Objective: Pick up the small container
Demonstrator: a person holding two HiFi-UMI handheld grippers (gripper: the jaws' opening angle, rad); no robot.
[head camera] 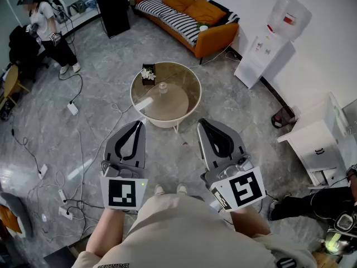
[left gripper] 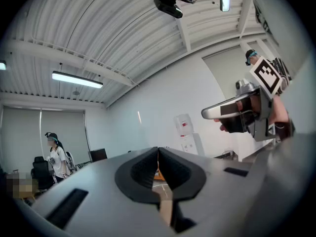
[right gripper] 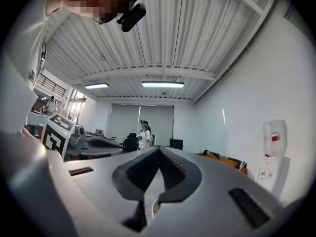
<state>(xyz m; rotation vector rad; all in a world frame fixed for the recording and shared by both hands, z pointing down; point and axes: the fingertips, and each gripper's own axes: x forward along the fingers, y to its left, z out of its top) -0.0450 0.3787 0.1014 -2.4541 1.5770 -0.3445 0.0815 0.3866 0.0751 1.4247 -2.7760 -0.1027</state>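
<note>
Seen from the head view near the middle of the round glass tabletop (head camera: pixel 191 81): the small container (head camera: pixel 163 88), pale, squat, apparently topped with a knobbed lid, standing apart from the dark box of white flowers (head camera: pixel 148 74) at the far-left rim. Too small to tell the material. Judged light and stiff, probably glass or ceramic, so likely smooth, a little slippery and breakable against the glass below. Best taken across the body, under the lid line, with a gentle squeeze; not by the knob, since a loose lid could lift off alone. Held low over the floor, short of the tabletop and well apart from the container: left claw (head camera: pixel 138 123) pressed together with nothing between the pads, right claw (head camera: pixel 202 121) likewise together and empty. Needs opening wide before any approach from above or the near side.
</note>
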